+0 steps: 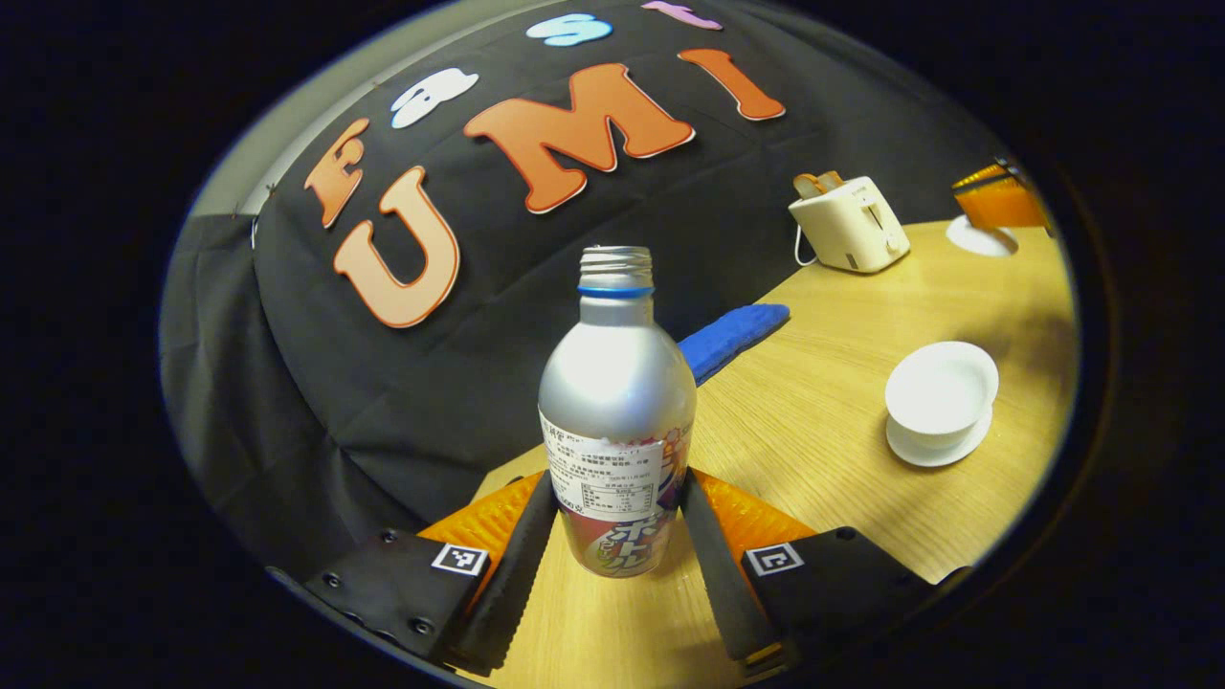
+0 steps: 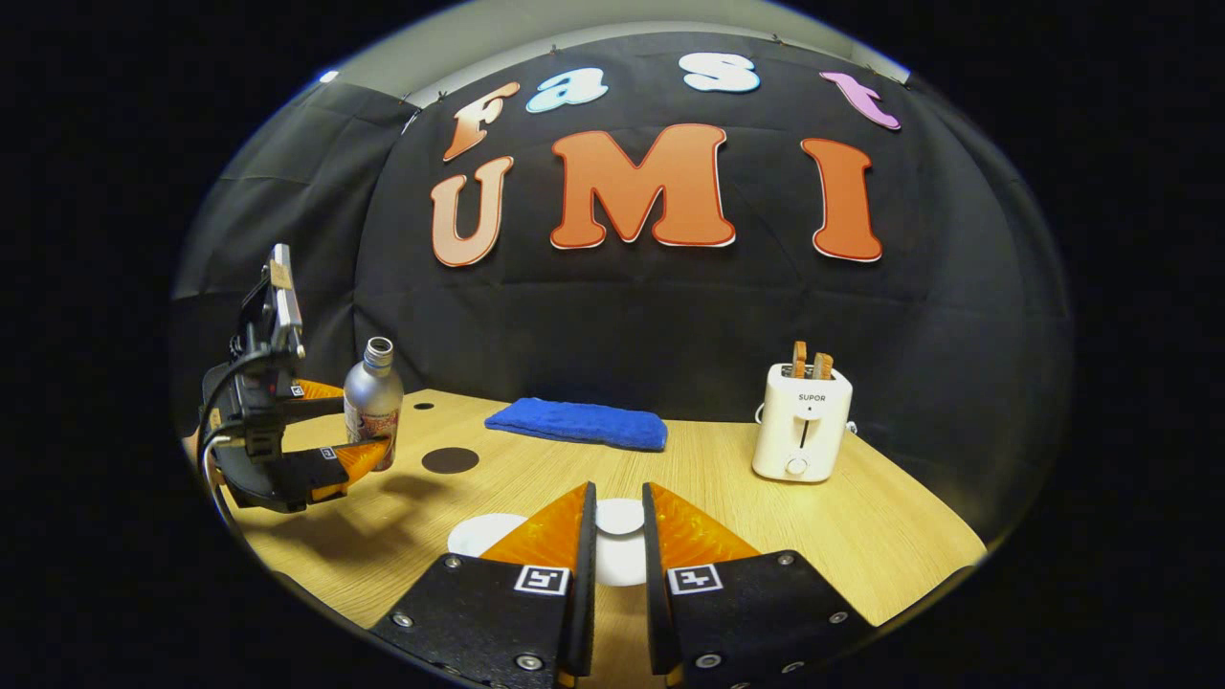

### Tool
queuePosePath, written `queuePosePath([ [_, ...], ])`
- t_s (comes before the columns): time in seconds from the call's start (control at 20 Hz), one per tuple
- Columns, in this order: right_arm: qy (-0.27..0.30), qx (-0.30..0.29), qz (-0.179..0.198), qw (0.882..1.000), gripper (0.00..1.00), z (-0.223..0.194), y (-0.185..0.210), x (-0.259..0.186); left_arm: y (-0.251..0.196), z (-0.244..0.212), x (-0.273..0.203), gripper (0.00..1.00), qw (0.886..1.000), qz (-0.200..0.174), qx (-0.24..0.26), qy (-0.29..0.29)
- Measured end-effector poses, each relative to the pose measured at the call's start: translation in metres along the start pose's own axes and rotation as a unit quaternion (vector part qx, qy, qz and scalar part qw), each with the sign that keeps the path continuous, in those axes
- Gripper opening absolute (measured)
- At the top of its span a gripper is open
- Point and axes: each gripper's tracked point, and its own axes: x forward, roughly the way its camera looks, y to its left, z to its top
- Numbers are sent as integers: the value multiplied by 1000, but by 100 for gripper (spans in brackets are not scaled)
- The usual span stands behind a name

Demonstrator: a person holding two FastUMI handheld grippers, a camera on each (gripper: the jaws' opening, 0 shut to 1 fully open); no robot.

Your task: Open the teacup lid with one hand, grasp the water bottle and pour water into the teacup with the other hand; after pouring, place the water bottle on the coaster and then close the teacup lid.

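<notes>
A silver water bottle (image 1: 617, 383) with no cap stands upright between the fingers of my left gripper (image 1: 619, 490), which press on its lower sides. In the right gripper view the same bottle (image 2: 372, 402) and left gripper (image 2: 349, 426) are at the table's far left. The white teacup (image 1: 943, 388) sits uncovered on its saucer to the right of the bottle. My right gripper (image 2: 617, 490) is shut on the knob of the white teacup lid (image 2: 620, 518); lid (image 1: 981, 237) and right gripper (image 1: 1000, 196) show far off in the left gripper view. A dark round coaster (image 2: 450, 460) lies right of the bottle.
A white toaster (image 2: 802, 421) with toast slices stands at the back right of the wooden table (image 2: 861, 536). A folded blue towel (image 2: 579, 423) lies along the back wall. The left gripper's cable and hand-held body (image 2: 254, 383) reach in over the table's left edge.
</notes>
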Motion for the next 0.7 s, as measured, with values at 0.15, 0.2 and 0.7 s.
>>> queuePosePath([
  [0.15,-4,4,-7,1000,27,1,-7,-4,3,3,-1,83,999,9,49,-7],
  [0.2,-3,8,-7,1000,23,1,-9,-4,2,4,1,83,998,12,65,-8],
  [0.7,-9,12,-10,1000,23,2,-13,-10,-3,11,-2,83,978,30,206,-30],
])
